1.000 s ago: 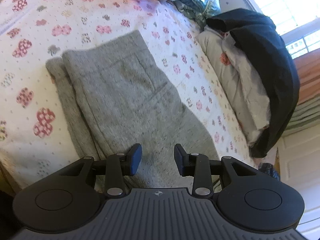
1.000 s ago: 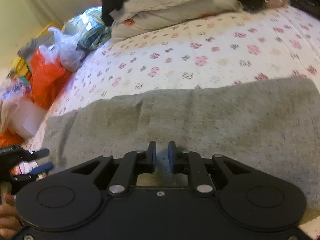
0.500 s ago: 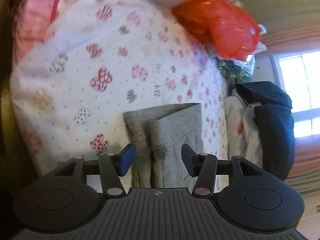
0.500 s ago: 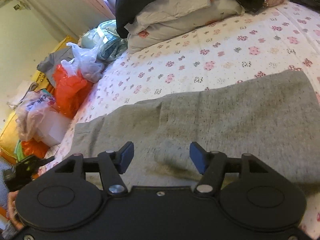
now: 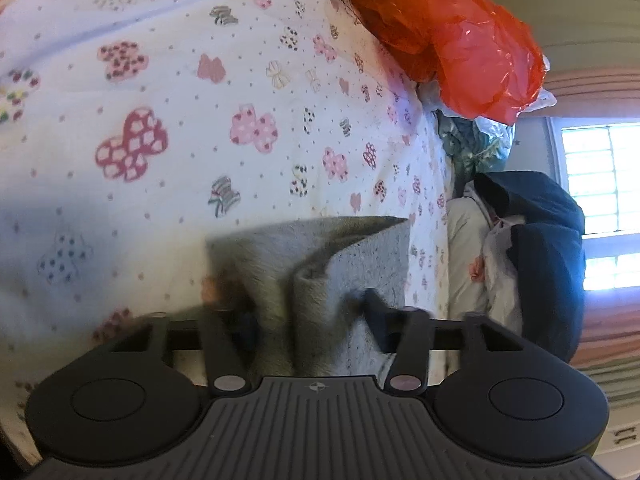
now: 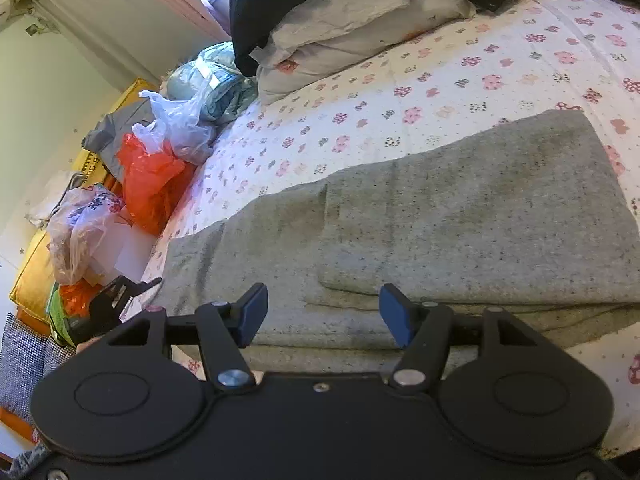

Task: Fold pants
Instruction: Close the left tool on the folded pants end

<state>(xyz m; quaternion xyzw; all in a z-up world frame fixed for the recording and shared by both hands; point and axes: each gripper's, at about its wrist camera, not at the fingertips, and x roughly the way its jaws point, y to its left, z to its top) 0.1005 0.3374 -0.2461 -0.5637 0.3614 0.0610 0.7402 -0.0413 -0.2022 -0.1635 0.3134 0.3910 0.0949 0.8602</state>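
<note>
Grey pants [image 6: 460, 220] lie folded lengthwise on the flower-print bed, with the waist end doubled over on the right. My right gripper [image 6: 322, 314] is open and hovers just above the pants' near edge. In the left wrist view the cuff end of the pants [image 5: 320, 264] lies between the spread fingers of my left gripper [image 5: 310, 320], which is open and low over the cloth. The left gripper also shows in the right wrist view [image 6: 120, 296] at the pants' far left end.
An orange plastic bag [image 5: 460, 40] and other bags [image 6: 176, 128] crowd the bed's far side. Pillows with a dark garment on top [image 6: 340, 20] lie at the head. Bare sheet [image 6: 480, 72] lies beyond the pants.
My right gripper has opened and drawn back from the pants. My left gripper swung to the cuff end, moved down close onto it and opened wider.
</note>
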